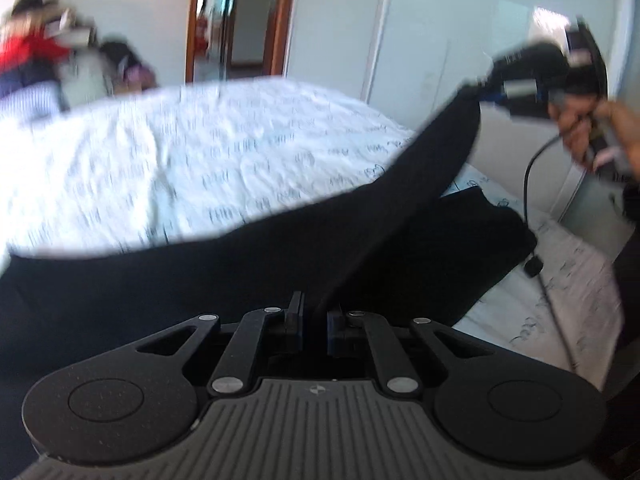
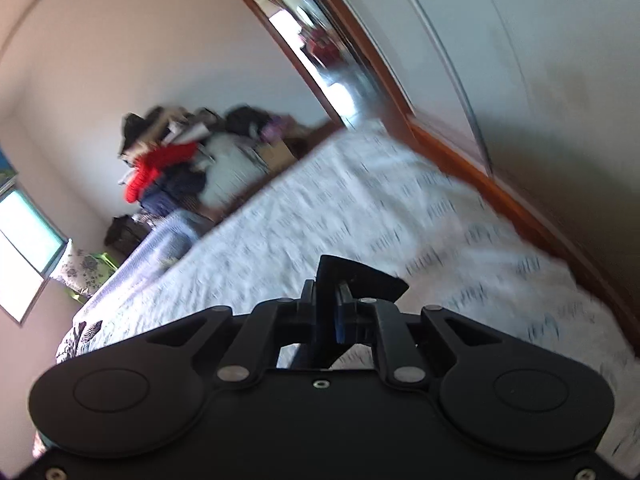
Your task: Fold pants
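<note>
The black pants (image 1: 280,248) lie across a white printed bed sheet (image 1: 180,160). One strip of them rises taut toward the upper right. My left gripper (image 1: 316,312) is shut on a fold of the dark fabric at the near edge. In the left wrist view my right gripper (image 1: 486,88) is raised at the upper right, pinching the far end of that strip, with a person's hand (image 1: 588,128) on its handle. In the right wrist view my right gripper (image 2: 326,296) is shut on a black corner of the pants (image 2: 360,278), held above the bed sheet (image 2: 360,208).
A pile of clothes (image 1: 36,52) with a red garment (image 2: 160,164) sits beyond the far side of the bed. An open wooden doorway (image 1: 236,20) and white wardrobe doors (image 1: 420,20) stand behind. A black cable (image 1: 532,200) hangs from the right gripper. A window (image 2: 24,240) is at left.
</note>
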Available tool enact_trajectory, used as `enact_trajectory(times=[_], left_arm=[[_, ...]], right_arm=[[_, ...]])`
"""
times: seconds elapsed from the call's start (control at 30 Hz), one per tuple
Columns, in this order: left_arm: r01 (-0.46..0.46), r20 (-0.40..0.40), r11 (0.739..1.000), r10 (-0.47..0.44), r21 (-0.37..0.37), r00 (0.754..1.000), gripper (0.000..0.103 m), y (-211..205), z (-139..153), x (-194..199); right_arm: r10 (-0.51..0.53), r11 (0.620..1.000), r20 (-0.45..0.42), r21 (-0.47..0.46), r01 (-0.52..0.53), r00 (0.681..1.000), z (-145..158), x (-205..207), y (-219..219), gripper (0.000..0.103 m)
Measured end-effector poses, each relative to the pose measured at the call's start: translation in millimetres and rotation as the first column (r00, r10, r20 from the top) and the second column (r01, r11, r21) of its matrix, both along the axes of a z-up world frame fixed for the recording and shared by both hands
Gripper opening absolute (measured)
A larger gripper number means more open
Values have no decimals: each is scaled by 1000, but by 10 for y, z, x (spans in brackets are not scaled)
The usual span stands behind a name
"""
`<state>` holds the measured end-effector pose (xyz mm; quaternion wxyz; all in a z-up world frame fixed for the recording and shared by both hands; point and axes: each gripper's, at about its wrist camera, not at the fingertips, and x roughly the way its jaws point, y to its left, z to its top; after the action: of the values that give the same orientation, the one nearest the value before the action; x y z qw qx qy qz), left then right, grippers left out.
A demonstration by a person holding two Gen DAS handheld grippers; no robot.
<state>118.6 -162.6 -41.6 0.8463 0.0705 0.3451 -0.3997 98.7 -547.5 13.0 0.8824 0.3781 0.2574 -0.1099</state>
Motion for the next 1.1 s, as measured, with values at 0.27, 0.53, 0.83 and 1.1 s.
enact_trajectory(times=[0.27, 0.53, 0.83, 1.1], left_arm=[[-106, 78, 987, 116, -122, 990, 11, 254, 416, 50], [88, -32, 996, -87, 29, 996, 13, 78, 20, -283], [81, -46, 997, -81, 5, 996, 13, 157, 25, -214], [172, -101, 983, -165, 70, 981, 20, 92, -142, -331]], right_arm=[[75, 995, 265, -84, -54, 961, 922, 60, 191, 10], [-68, 997, -34, -21, 68, 997, -70, -650, -75, 10], [-10, 999, 79, -47, 13, 997, 298, -763, 4, 10], [-78, 995, -154, 42, 86, 985, -541, -1179, -46, 10]])
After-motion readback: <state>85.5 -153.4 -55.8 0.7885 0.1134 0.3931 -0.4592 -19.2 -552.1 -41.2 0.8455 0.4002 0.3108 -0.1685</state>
